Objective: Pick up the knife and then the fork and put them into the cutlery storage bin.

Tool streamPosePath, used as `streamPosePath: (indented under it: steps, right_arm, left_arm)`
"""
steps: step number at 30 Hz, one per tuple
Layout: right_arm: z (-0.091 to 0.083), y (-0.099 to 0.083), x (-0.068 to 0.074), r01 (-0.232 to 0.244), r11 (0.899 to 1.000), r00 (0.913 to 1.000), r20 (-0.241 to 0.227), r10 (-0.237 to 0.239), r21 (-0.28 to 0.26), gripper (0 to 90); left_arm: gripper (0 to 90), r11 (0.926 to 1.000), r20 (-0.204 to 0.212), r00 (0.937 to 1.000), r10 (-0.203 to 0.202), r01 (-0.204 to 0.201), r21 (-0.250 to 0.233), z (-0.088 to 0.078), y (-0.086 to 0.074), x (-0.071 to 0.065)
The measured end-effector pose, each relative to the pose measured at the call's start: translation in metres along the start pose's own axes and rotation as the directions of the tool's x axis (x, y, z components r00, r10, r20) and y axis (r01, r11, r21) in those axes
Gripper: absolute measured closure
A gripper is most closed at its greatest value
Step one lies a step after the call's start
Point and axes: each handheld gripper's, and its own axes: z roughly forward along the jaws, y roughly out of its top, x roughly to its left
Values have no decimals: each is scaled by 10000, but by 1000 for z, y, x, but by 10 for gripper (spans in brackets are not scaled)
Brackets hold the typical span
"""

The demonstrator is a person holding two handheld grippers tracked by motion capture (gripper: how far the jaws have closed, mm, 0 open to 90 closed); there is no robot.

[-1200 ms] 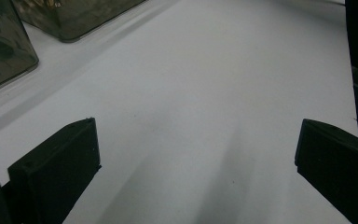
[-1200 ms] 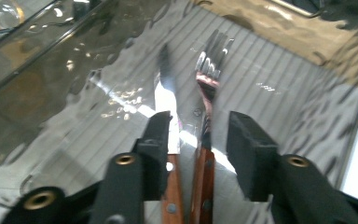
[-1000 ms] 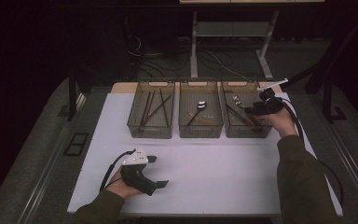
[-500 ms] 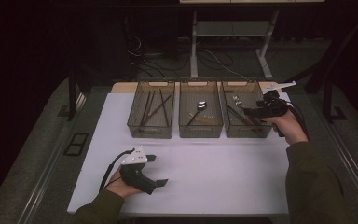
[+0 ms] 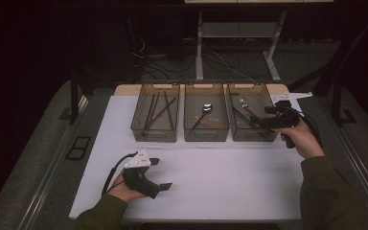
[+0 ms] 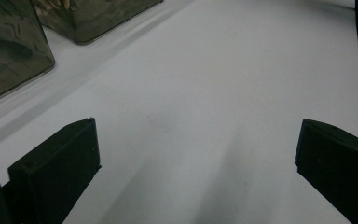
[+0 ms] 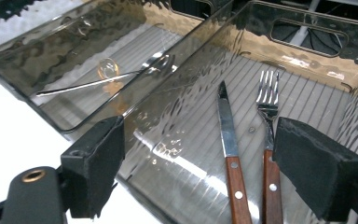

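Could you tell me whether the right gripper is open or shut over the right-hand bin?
Open. In the right gripper view, the right gripper has its jaws spread wide apart, holding nothing, above the knife and fork lying in the bin.

White bench [image 5: 230,177]; three smoky translucent bins [image 5: 206,133] with ribbed floors; silver knife [image 7: 229,140] and fork [image 7: 268,121], reddish-brown riveted handles; black hand-held gripper [image 5: 156,174].

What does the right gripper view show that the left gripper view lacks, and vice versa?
Right gripper view: a wood-handled knife and fork lying in a smoky bin, a metal utensil in the next bin. Left gripper view: broad bare white table, bin walls from outside. Both: smoky bins, white table, open jaws on the right tool and left tool.
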Motion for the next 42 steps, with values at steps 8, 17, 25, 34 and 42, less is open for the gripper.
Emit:
streamPosePath:
  steps: [8, 17, 25, 34, 42]
  right_arm:
    - [-10, -12, 12, 142, 9997, 9992, -381, -151, -219, 135]
    - [-23, -34, 30, 235, 9979, 9960, -848, -285, -598, 123]
    - [-30, -62, 45, 406, 9975, 9938, -1015, -464, -577, 123]
    - [-37, -86, 55, 560, 9968, 9918, -1116, -620, -565, 123]
    - [-44, -106, 65, 780, 9952, 9884, -1257, -849, -588, 124]
  left_arm:
    - [0, 10000, -59, 10000, 4, -5, -14, -2, 0, 2]
    - [0, 10000, 16, 10000, -48, 48, -28, -1, 0, 1]
    - [0, 10000, -48, 10000, 46, -46, 78, -1, 0, -2]
    - [0, 9998, -49, 9999, 134, -134, 144, -1, 0, -3]
    - [0, 9998, -53, 9999, 132, -132, 116, -1, 0, -4]
